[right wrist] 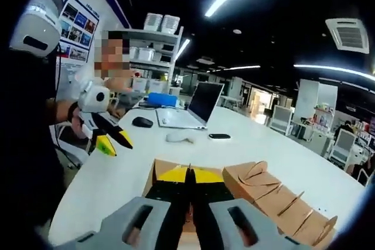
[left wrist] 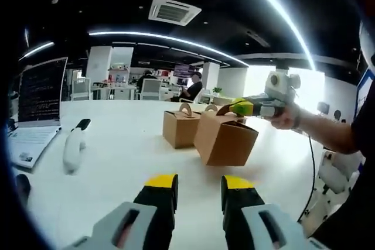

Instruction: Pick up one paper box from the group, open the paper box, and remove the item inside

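Observation:
Two brown paper boxes stand on the white table [left wrist: 111, 185]. The nearer box [left wrist: 225, 139] sits tilted in front of the farther box [left wrist: 180, 128]. My right gripper [left wrist: 229, 108] reaches in from the right at the nearer box's top handle. In the right gripper view its jaws [right wrist: 188, 175] are pressed together over that box [right wrist: 159, 171], seemingly pinching the handle, which is hidden. More folded boxes [right wrist: 275, 197] lie to its right. My left gripper [left wrist: 199, 187] hovers open in front of the boxes, apart from them, and is also seen held in a hand [right wrist: 111, 140].
An open laptop [left wrist: 38, 100] sits at the table's left with a white handset-like object [left wrist: 73, 144] beside it. A dark mouse [right wrist: 142, 122] and a phone [right wrist: 219, 136] lie near the laptop [right wrist: 196, 106]. A person stands at the table's edge; others sit far behind.

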`<act>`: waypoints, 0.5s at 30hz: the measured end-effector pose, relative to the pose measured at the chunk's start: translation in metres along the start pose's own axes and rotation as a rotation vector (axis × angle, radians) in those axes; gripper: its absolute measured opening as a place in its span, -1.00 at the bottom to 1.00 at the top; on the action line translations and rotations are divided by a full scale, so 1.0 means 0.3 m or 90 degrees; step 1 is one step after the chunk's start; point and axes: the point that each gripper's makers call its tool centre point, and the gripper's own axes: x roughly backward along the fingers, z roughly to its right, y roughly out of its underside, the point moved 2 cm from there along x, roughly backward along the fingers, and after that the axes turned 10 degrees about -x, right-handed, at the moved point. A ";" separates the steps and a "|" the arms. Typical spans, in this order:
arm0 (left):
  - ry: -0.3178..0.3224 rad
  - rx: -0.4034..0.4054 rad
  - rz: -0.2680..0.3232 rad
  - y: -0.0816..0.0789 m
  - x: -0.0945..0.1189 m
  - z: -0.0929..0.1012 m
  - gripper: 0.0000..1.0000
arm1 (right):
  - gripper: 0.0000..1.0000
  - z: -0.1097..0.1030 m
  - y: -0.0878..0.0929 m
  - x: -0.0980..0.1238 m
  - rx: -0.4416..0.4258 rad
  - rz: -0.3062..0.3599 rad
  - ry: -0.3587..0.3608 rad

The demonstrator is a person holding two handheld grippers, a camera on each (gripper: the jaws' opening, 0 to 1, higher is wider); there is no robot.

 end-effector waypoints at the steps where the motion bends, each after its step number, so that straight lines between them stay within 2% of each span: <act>1: 0.000 -0.001 0.000 0.000 -0.001 0.000 -0.37 | -0.95 -0.001 0.001 0.000 0.001 0.000 -0.002; 15: 0.001 -0.002 0.001 -0.003 -0.002 0.004 -0.37 | -0.95 -0.003 0.025 0.005 0.011 -0.021 -0.037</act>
